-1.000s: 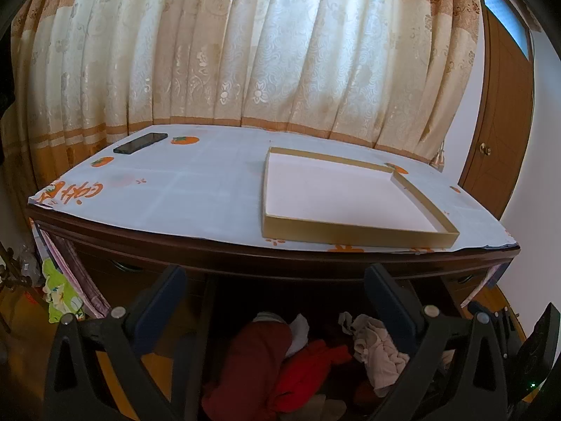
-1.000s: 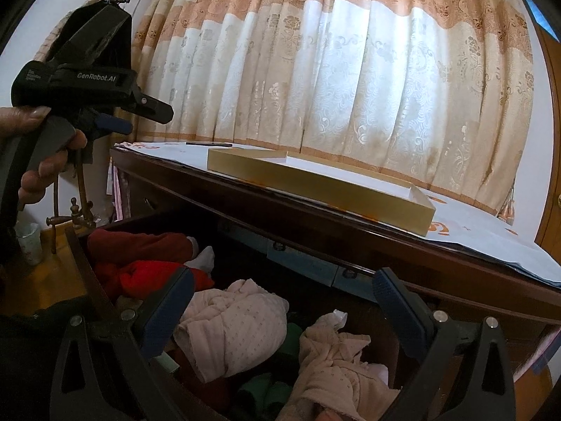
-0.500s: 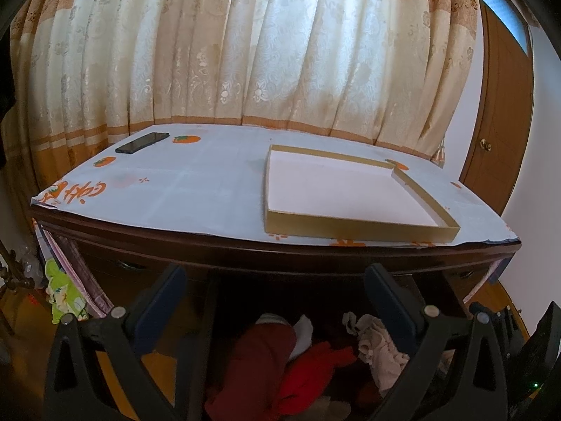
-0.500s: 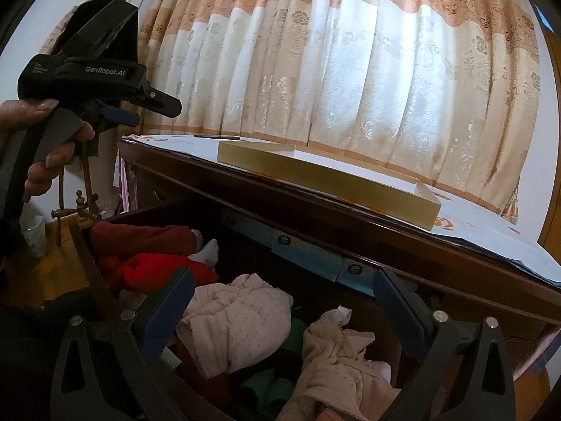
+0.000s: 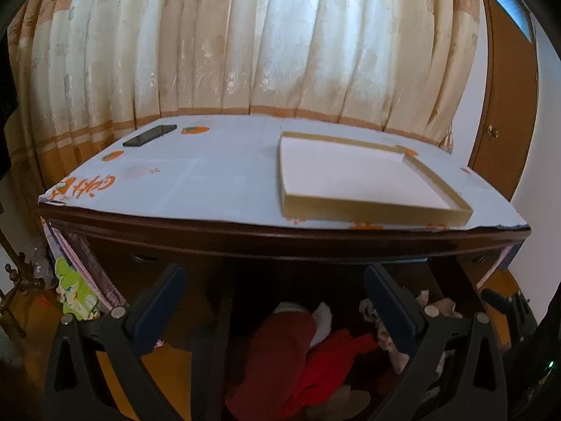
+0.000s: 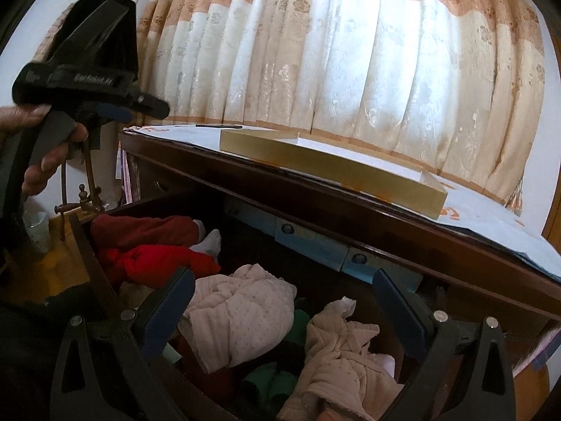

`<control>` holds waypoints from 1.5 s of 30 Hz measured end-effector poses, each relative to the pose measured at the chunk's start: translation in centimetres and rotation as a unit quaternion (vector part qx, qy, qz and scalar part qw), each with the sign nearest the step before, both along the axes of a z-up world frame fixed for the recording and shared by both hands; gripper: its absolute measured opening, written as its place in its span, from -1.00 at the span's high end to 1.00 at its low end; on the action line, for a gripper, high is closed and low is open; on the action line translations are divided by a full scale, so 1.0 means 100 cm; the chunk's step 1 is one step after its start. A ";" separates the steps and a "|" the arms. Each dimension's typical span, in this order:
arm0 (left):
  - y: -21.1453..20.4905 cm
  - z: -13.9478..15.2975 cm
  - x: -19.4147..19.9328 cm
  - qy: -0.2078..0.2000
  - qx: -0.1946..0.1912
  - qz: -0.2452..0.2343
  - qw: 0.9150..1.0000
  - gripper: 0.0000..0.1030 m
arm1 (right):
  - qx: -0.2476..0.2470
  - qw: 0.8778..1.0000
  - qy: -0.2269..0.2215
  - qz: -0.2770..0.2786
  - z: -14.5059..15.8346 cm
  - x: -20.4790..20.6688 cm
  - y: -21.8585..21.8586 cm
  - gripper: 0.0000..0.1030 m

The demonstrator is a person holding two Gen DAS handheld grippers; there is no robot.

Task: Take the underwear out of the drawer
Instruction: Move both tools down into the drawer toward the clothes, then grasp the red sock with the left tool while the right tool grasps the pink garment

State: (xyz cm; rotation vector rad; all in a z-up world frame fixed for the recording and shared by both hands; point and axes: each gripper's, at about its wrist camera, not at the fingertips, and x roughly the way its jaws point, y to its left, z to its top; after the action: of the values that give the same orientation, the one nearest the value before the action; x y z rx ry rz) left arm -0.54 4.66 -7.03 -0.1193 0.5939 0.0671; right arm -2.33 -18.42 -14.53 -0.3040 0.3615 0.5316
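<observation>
Underwear (image 6: 242, 312) lies heaped in the open drawer (image 6: 87, 245), below the counter (image 5: 217, 182) edge. Left of the drawer, the left tool (image 5: 275, 310) hangs spread and empty; above the heap, the right tool (image 6: 282, 307) gapes, gripping nothing.

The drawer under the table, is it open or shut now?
Open. The drawer is pulled out and its crumpled clothes, like the pale pink garment, lie exposed below the tabletop.

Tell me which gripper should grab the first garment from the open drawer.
Right. The right gripper hangs open directly over the pale pink garment in the drawer; the left gripper is held higher, facing the desk edge.
</observation>
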 end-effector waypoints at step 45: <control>-0.034 -0.081 0.030 0.187 0.106 -0.132 0.968 -0.60 | 0.033 0.938 0.346 -0.018 -0.025 0.083 0.032 -0.99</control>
State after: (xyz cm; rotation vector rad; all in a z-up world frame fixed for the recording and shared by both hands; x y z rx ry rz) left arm 2.51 1.29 -15.09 0.1863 0.9704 -0.1072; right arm 6.00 -15.18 -17.00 -0.0333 1.0284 0.6046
